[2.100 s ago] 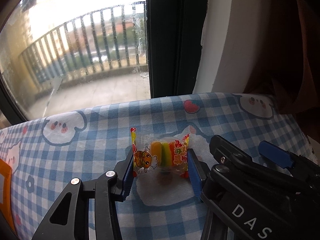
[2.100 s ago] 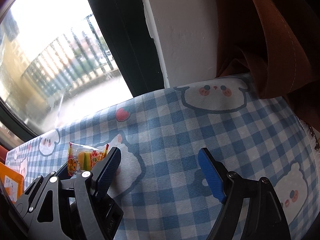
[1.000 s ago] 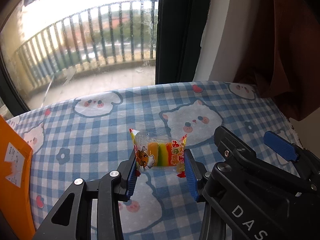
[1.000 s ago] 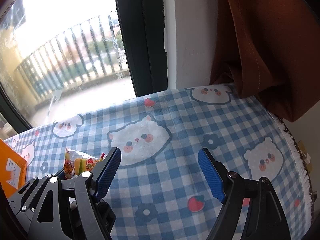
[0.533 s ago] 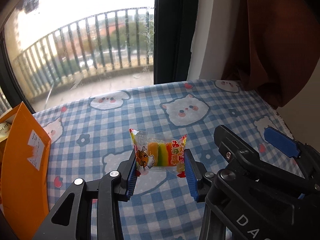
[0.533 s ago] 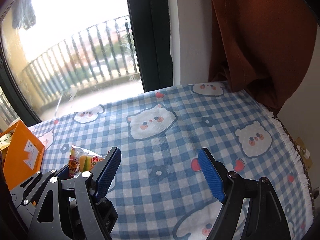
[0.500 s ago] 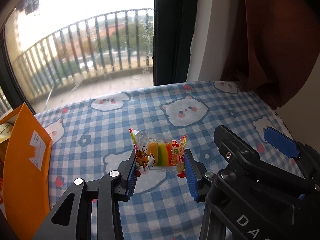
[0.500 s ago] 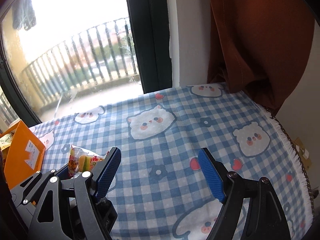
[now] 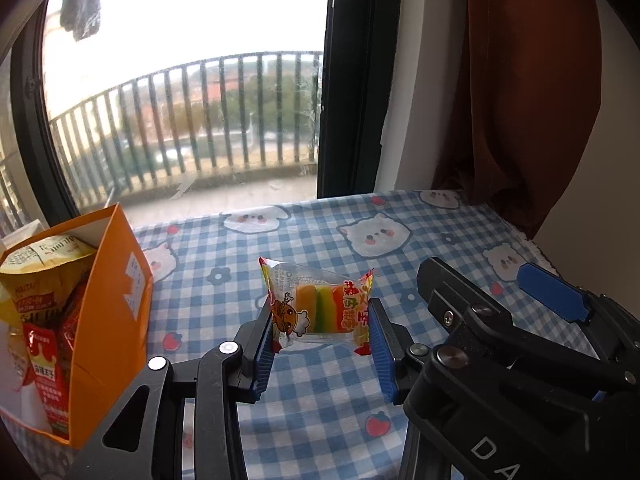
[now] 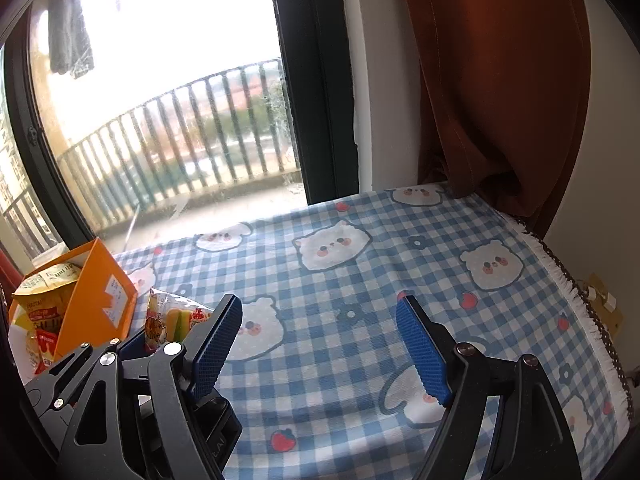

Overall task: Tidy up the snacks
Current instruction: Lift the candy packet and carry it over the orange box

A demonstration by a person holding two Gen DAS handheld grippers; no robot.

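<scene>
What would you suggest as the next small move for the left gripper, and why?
Probably carry the candy packet leftward over the orange box. The left gripper holds it clear of the tablecloth, and the open-topped box already holds other snacks.

The gummy candy packet [image 9: 318, 306] is a small clear pouch with red crimped ends, a cartoon burger figure and yellow, green and orange pieces inside; it is gripped at its two ends between the blue pads of the left tongs [image 9: 320, 344], held above the worktop. The orange snack box [image 9: 106, 312] stands upright and open to the left of the left tongs, with yellow and red snack bags [image 9: 38, 284] standing inside it.
</scene>
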